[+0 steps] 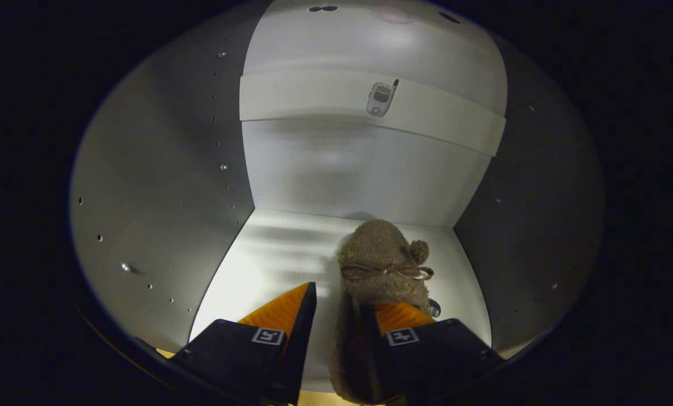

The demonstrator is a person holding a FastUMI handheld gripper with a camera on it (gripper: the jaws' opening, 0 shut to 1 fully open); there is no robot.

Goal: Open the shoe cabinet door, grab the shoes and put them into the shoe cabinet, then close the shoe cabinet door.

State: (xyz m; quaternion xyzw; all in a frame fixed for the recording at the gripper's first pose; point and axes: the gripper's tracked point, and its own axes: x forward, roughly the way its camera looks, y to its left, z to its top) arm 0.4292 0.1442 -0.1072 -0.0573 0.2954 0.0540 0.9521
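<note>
The gripper (pixel 339 316) is reaching into the shoe cabinet (pixel 161 214). A fuzzy brown slipper (pixel 382 256) sits on the cabinet floor, toward the right, toe pointing to the far wall. Its heel end lies between the two fingers, which look spread a bit; I cannot tell if both press on it (the right one seems to touch). Pulling back while a finger snags the fluff could drag the slipper out again.

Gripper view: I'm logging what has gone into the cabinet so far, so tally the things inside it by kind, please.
Fuzzy brown slipper, between the fingers of the gripper, resting on the cabinet floor: 1
Shelf board above: 1
Phone picture on the shelf's front edge: 1
Total: 3
</note>
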